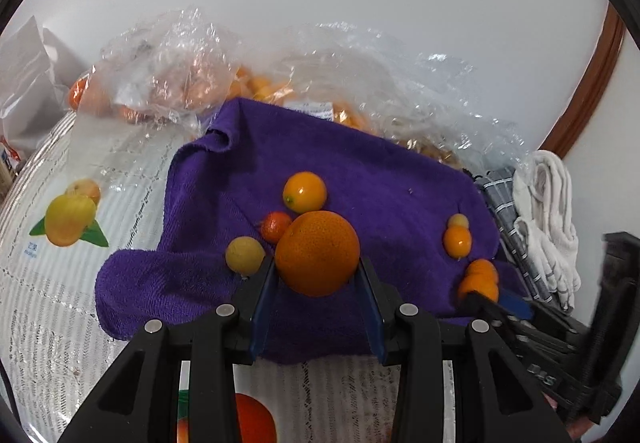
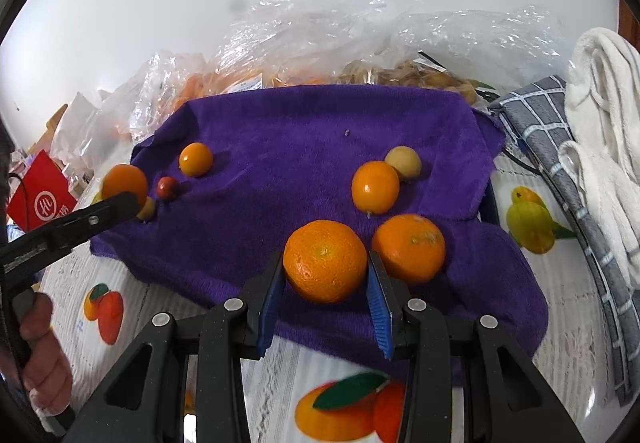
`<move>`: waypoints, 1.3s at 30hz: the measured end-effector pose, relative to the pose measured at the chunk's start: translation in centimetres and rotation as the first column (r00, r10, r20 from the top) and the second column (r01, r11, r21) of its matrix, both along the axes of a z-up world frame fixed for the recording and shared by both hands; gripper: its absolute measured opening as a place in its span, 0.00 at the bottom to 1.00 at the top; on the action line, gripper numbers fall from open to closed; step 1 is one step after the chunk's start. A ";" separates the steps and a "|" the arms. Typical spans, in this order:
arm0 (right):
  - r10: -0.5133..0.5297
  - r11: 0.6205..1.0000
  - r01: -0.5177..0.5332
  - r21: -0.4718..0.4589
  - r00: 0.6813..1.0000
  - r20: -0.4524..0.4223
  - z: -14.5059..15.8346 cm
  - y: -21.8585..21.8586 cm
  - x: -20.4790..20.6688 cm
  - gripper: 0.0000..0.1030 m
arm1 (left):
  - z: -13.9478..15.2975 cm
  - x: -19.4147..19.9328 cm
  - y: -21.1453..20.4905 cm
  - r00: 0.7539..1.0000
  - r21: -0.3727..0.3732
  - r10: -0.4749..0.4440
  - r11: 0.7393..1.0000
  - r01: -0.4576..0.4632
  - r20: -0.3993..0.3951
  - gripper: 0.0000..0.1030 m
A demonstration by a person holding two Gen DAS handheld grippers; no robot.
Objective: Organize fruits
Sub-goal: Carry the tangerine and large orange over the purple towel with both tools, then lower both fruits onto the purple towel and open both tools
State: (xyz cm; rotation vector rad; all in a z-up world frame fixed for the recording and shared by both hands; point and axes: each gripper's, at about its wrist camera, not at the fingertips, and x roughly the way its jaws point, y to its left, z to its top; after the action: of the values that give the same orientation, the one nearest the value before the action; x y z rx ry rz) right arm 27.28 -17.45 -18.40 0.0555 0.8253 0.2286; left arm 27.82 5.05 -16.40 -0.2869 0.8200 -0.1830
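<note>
We have a big orange (image 1: 317,253) in the left gripper (image 1: 318,271), another orange (image 2: 325,260) in the right gripper (image 2: 326,275), jaws closed around each, over the purple towel's (image 2: 320,131) near edge. Grip gently, lift straight, and avoid nudging the neighbouring orange (image 2: 409,247).

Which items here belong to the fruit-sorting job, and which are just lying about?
Job items: large orange in the left gripper; mandarin in the right gripper; second mandarin; kumquat; purple towel.

Lying about: white cloth; grey checked cloth; red box.
</note>
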 end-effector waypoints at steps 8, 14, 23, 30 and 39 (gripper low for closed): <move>-0.004 0.999 0.009 -0.047 0.995 0.097 2.0 0.0 -1.5 0.52 | -0.8 0.5 0.0 1.000 0.023 0.009 1.000 -0.009 -0.023 0.36; -0.035 0.998 0.040 -0.053 0.996 0.082 1.5 -0.4 -0.9 0.52 | -0.9 0.6 -0.4 1.000 0.036 0.018 0.999 -0.018 -0.008 0.37; -0.019 0.999 0.022 -0.032 0.995 0.099 1.8 -0.3 -1.5 0.52 | -0.8 0.5 0.2 1.000 -0.040 0.008 0.999 -0.008 -0.005 0.46; -0.009 0.995 0.026 -0.093 0.985 0.174 2.8 1.0 -3.2 0.52 | 1.2 -1.1 0.4 0.997 -0.033 0.019 0.999 -0.017 0.081 0.59; -0.089 0.992 0.100 -0.076 0.986 0.144 3.7 -0.4 -7.5 0.60 | 3.8 -5.0 2.9 0.987 0.001 0.054 0.999 -0.054 0.152 0.59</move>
State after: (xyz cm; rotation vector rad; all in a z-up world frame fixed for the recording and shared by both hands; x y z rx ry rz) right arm 19.75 -17.81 -14.66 0.0004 0.6894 0.1069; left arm 22.80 7.99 -12.58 -0.2864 0.6606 -0.1500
